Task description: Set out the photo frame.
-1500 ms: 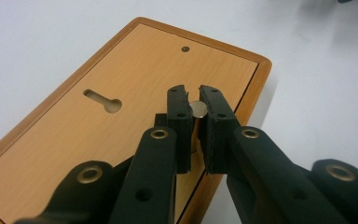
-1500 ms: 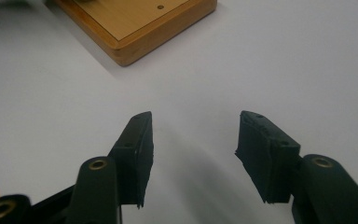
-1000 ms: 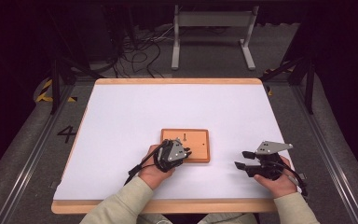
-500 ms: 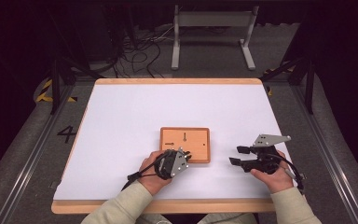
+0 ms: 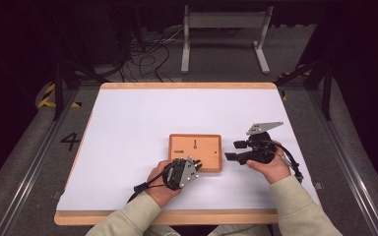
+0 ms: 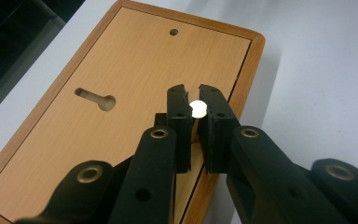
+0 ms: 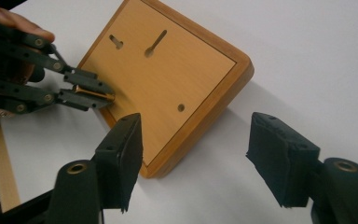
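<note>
On the matte white table (image 5: 128, 128), the left gripper (image 5: 196, 165) pinches its black jaws on a small shiny round peg (image 6: 198, 108) at the near edge of the smooth, round-cornered wooden board (image 5: 195, 145) with keyhole slots. Just right of the board, the right gripper (image 5: 230, 150) hovers, jaws spread wide.
</note>
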`<state>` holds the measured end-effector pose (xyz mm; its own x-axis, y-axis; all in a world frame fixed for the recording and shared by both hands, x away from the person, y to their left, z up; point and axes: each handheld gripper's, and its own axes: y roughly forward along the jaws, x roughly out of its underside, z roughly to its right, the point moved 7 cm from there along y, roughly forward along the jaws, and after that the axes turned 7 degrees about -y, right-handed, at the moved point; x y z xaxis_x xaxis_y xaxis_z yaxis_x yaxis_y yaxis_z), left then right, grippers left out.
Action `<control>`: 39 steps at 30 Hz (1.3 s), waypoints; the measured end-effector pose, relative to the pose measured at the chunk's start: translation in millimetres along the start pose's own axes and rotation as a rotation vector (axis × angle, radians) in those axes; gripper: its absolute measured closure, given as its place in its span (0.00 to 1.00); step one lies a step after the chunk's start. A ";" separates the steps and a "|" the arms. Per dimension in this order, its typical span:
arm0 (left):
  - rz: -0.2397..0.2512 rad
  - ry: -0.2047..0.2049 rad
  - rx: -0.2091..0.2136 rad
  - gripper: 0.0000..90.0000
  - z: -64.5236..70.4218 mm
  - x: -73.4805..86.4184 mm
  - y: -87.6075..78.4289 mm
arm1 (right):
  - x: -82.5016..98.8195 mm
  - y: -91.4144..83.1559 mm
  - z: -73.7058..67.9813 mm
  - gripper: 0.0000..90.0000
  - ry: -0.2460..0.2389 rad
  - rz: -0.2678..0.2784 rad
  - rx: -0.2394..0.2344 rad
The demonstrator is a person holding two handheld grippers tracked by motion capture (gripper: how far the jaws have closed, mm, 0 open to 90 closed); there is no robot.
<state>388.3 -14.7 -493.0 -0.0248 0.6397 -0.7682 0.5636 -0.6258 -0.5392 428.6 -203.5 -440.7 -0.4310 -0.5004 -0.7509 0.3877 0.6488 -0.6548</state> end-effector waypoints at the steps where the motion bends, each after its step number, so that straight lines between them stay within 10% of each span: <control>1: 0.000 0.000 0.000 0.93 0.0 0.0 0.0 | -2.1 4.2 1.9 0.39 0.002 -0.009 -0.001; 21: 0.000 -0.001 0.004 0.93 1.5 0.2 0.1 | -8.7 69.5 12.4 0.27 0.084 -0.088 -0.050; 39: -0.004 -0.066 0.045 0.91 -0.7 1.4 -0.9 | -8.3 76.4 10.6 0.28 0.108 -0.058 -0.119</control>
<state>388.4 -13.0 -493.3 -0.0824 0.6124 -0.7863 0.5257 -0.6436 -0.5563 470.5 -155.9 -485.4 -0.5377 -0.4783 -0.6943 0.2630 0.6873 -0.6771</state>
